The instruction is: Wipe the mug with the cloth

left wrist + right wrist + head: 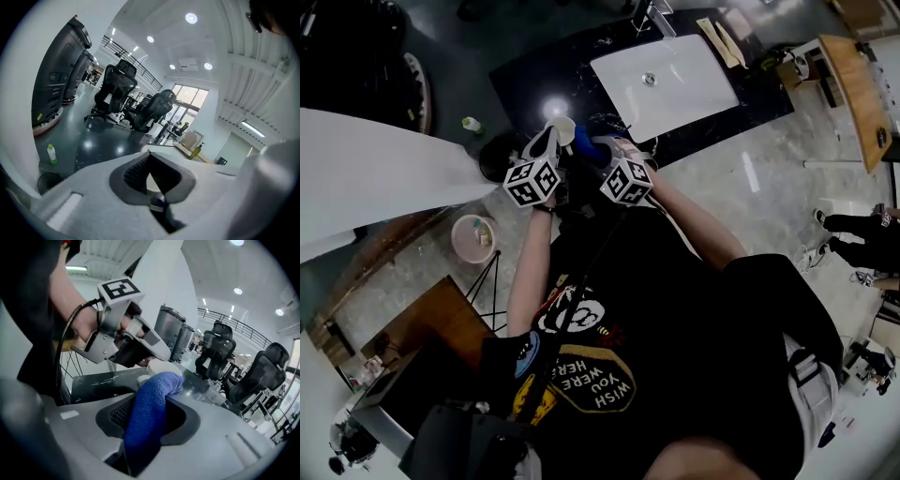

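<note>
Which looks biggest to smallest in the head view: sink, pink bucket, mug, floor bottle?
1. sink
2. pink bucket
3. mug and bottle: both tiny; the mug is partly hidden and nearer the camera, so unranked.

Open-plan room. A polished grey floor [750, 187] reflects the ceiling light. The black glossy tabletop [534, 75] carries an inset white basin [666, 84]. Black mesh office chairs [117, 89] stand beyond it, with tall dark machines [61, 79] along the left. The white ceiling has recessed round lights [191, 18]. A railed gallery [126, 49] runs above, with bright windows [187, 96] at the far end. A wooden table [853, 94] stands to one side.
</note>
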Demonstrator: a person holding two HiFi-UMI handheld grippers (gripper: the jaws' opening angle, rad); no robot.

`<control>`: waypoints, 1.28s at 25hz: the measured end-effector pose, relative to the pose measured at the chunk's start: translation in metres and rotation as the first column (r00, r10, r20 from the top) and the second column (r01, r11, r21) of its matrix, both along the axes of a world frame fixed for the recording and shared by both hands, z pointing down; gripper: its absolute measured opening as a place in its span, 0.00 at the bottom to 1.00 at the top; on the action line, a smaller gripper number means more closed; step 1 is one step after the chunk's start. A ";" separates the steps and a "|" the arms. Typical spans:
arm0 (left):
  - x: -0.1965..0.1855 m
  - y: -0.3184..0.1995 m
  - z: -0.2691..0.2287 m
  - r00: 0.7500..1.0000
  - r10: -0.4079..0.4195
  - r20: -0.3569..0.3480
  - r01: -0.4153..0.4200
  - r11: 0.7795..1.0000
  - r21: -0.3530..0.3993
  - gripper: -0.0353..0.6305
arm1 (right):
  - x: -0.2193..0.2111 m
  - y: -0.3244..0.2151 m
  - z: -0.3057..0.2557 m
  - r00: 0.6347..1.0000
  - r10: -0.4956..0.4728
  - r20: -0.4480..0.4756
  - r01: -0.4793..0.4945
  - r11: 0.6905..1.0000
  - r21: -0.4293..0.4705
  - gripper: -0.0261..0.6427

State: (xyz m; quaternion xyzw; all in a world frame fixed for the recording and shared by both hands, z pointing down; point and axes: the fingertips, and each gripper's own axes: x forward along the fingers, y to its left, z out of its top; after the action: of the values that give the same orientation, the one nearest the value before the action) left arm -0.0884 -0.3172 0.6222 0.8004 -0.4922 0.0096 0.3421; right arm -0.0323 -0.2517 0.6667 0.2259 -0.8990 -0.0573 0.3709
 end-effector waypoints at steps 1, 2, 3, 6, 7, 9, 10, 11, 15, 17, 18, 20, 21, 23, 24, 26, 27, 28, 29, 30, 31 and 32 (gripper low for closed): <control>0.000 0.001 0.000 1.000 0.000 0.001 0.000 1.000 -0.002 0.06 | 0.003 0.001 -0.002 1.000 0.005 0.028 -0.004 1.000 -0.011 0.24; 0.001 0.002 0.000 1.000 0.002 0.003 -0.002 1.000 -0.004 0.06 | 0.008 -0.005 -0.003 0.997 0.041 0.061 -0.039 0.999 -0.031 0.24; 0.001 0.003 0.001 1.000 0.005 0.004 -0.005 1.000 -0.007 0.06 | 0.016 -0.016 -0.004 0.990 0.103 0.098 -0.098 0.993 -0.062 0.24; 0.002 0.004 0.001 1.000 0.010 0.001 -0.010 1.000 -0.015 0.06 | 0.030 -0.063 -0.010 0.936 0.292 0.196 -0.261 0.950 -0.169 0.24; 0.002 0.004 0.000 1.000 0.011 0.000 -0.011 1.000 -0.017 0.06 | 0.028 -0.077 -0.012 0.924 0.322 0.207 -0.283 0.939 -0.196 0.24; 0.002 0.004 0.000 1.000 0.011 -0.001 -0.011 1.000 -0.019 0.06 | 0.019 -0.090 -0.008 0.925 0.326 0.196 -0.281 0.933 -0.227 0.24; 0.003 0.004 0.000 1.000 0.011 -0.004 -0.011 1.000 -0.020 0.06 | 0.015 -0.088 -0.003 0.934 0.304 0.185 -0.260 0.938 -0.231 0.24; 0.004 0.005 0.000 1.000 0.011 -0.009 -0.011 1.000 -0.022 0.06 | 0.013 -0.078 0.001 0.946 0.274 0.175 -0.230 0.945 -0.233 0.24; 0.003 0.005 0.000 1.000 0.007 -0.022 -0.008 1.000 -0.020 0.06 | 0.007 -0.013 0.000 0.970 0.125 0.210 -0.072 0.967 -0.243 0.24; 0.002 0.004 0.000 1.000 0.004 -0.019 -0.004 1.000 -0.020 0.06 | 0.008 0.003 -0.004 0.966 0.098 0.239 -0.038 0.969 -0.244 0.24; 0.002 0.005 0.000 1.000 0.003 -0.018 -0.004 1.000 -0.022 0.06 | 0.013 0.000 -0.006 0.958 0.131 0.254 -0.067 0.967 -0.248 0.24; 0.001 0.006 0.001 1.000 -0.004 -0.018 0.004 1.000 -0.029 0.06 | 0.030 -0.024 -0.009 0.921 0.264 0.287 -0.188 0.946 -0.265 0.24; -0.001 0.007 0.002 1.000 -0.011 -0.020 0.010 0.999 -0.032 0.06 | 0.036 -0.040 -0.011 0.899 0.323 0.295 -0.245 0.930 -0.272 0.24; -0.006 0.006 0.002 0.999 -0.024 -0.023 0.023 0.999 -0.035 0.06 | 0.038 -0.070 -0.012 0.879 0.385 0.280 -0.308 0.909 -0.281 0.24; -0.008 0.006 0.002 0.999 -0.030 -0.025 0.029 0.999 -0.035 0.06 | 0.034 -0.080 -0.008 0.882 0.396 0.257 -0.320 0.902 -0.290 0.24; -0.009 0.007 0.002 0.999 -0.036 -0.027 0.035 0.999 -0.034 0.06 | 0.026 -0.082 0.011 0.906 0.385 0.175 -0.321 0.895 -0.310 0.24; -0.008 0.008 0.002 0.999 -0.035 -0.027 0.034 0.999 -0.035 0.06 | 0.023 -0.071 0.021 0.926 0.354 0.128 -0.302 0.902 -0.310 0.24; -0.006 0.010 0.002 0.999 -0.032 -0.029 0.031 0.999 -0.038 0.06 | 0.020 -0.053 0.030 0.948 0.306 0.090 -0.267 0.915 -0.303 0.24; -0.004 0.013 0.003 0.999 -0.027 -0.031 0.026 0.999 -0.039 0.06 | 0.017 -0.030 0.035 0.965 0.252 0.072 -0.221 0.929 -0.296 0.24; -0.001 0.014 0.003 0.999 -0.022 -0.033 0.021 0.999 -0.040 0.06 | 0.015 -0.008 0.036 0.976 0.204 0.077 -0.173 0.940 -0.293 0.24; 0.000 0.015 0.003 0.999 -0.018 -0.033 0.017 0.999 -0.039 0.06 | 0.013 0.010 0.035 0.981 0.168 0.100 -0.132 0.947 -0.294 0.24; 0.000 0.015 0.002 0.999 -0.016 -0.032 0.015 0.999 -0.039 0.06 | 0.012 0.021 0.031 0.980 0.149 0.131 -0.105 0.950 -0.295 0.24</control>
State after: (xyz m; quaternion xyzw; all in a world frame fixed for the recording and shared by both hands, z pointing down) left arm -0.0881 -0.3026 0.6246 0.7898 -0.4925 0.0037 0.3655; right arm -0.0201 -0.2303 0.6979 0.2308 -0.9069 0.1151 0.3332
